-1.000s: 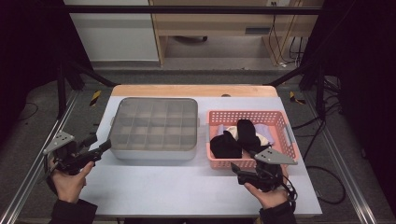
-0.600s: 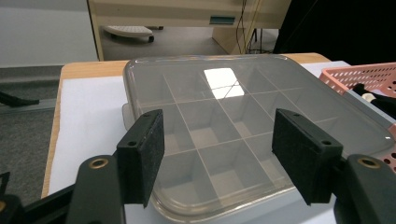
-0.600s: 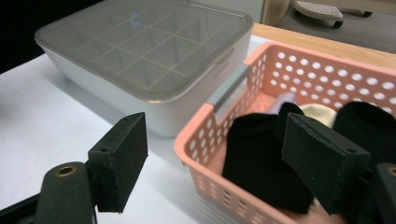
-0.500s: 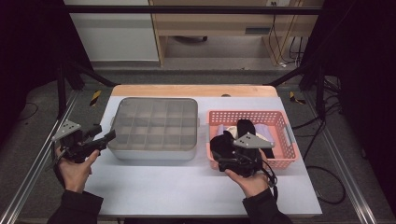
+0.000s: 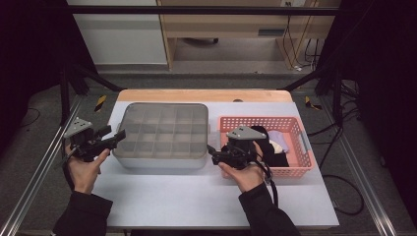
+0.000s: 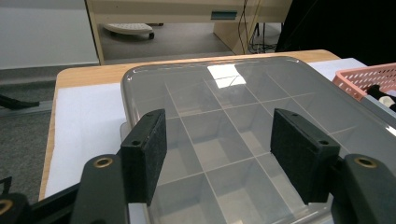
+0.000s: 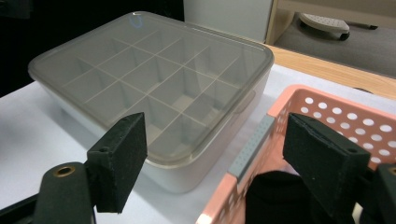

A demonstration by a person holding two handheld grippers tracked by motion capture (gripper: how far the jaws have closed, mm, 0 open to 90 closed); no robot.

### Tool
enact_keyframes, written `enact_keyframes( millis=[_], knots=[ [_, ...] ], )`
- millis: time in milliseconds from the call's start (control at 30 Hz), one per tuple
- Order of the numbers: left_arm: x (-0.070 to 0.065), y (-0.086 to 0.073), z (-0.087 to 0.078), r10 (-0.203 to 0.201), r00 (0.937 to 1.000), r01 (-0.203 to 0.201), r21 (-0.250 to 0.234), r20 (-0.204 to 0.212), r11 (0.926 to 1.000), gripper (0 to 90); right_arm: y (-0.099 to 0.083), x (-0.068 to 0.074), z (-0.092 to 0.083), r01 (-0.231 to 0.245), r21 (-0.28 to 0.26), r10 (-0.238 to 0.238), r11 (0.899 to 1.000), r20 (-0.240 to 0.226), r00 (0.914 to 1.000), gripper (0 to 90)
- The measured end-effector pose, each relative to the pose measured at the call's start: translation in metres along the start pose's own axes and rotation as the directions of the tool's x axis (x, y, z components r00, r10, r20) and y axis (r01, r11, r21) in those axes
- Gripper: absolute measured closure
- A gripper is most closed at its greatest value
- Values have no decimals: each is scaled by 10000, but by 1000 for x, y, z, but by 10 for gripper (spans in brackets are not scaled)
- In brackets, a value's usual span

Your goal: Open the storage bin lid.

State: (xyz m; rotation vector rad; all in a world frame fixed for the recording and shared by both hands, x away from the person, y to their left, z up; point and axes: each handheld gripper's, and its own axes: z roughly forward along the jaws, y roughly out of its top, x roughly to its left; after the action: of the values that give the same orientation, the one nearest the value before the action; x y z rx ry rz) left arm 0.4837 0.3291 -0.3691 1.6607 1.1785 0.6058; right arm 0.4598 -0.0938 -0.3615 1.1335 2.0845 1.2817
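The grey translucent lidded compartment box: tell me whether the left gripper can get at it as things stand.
Probably yes. The left gripper is open, empty and aimed at the near left edge of the grey translucent lidded compartment box, with nothing between them.

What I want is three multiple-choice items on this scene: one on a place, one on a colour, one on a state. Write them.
1. In the high view, where does the basket stand from the compartment box?
A. To its right
B. To its left
C. On top of it

2. What colour is the basket?
A. Blue
B. Pink
C. Green

3. The box's lid is:
A. Lying on the table
B. Propped open
C. On the box

Answers:
1 A: it stands beside the box's right edge.
2 B: its perforated walls are pink.
3 C: the translucent lid covers the compartments.
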Motion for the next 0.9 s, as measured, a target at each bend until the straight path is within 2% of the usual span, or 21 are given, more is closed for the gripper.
enact_keyframes(
  millis=[233,300,533,600,767,900],
  knots=[
    [8,1,13,29,9994,-20,281,-333,9996,368,11,6,29,-141,78,143,9999,-164,9998,229],
    [12,2,17,-71,9993,83,320,-368,9995,376,14,7,38,-131,164,134,9998,-160,9998,230],
    [29,6,31,-315,9982,337,412,-510,9986,400,24,5,64,-715,279,720,9971,-161,9973,244],
    [34,7,33,-466,9976,486,392,-503,9980,400,27,5,71,-673,379,674,9970,-20,9977,243],
    [45,8,39,-702,9963,722,389,-503,9966,400,28,0,87,-994,618,985,9931,171,9950,223],
    [49,6,45,-664,9965,688,481,-512,9965,403,27,-2,96,-1185,675,1165,9907,330,9926,226]
  ],
)
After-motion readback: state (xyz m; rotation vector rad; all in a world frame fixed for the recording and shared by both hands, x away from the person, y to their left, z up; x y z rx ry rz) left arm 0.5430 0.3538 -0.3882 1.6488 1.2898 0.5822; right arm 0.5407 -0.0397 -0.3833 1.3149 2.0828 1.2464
